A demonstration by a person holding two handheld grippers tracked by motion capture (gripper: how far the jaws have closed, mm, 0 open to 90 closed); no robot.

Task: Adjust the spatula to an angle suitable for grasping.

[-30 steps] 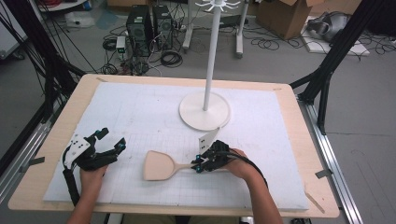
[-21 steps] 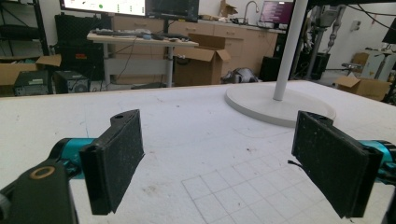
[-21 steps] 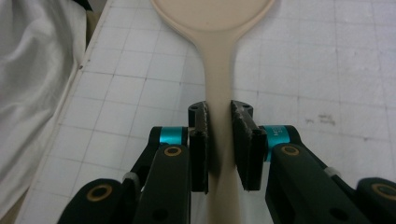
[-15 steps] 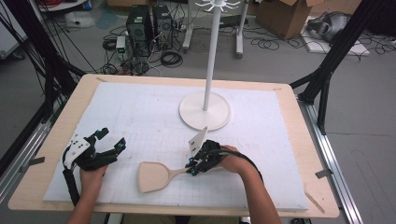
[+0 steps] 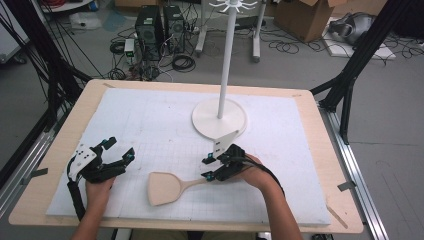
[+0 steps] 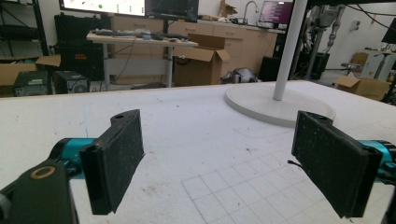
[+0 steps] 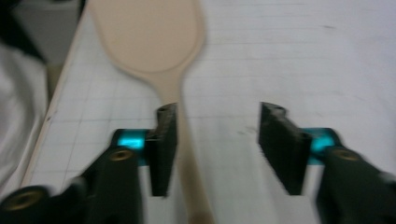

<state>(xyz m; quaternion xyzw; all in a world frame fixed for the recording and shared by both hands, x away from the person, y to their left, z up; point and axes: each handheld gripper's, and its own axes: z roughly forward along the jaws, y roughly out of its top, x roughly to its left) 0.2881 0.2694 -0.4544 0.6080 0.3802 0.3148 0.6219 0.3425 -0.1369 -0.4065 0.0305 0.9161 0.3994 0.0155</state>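
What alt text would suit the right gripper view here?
The right gripper, jaws open, straddles the handle of a wooden spatula lying on a white gridded mat. The handle runs close beside one jaw, and the blade points away from the camera. The picture is slightly blurred.

High view: above your side, facing forward and down over the whole table. Your left gripper view sits low, facing the far stand. Right gripper view: close over the mat, facing the spatula.
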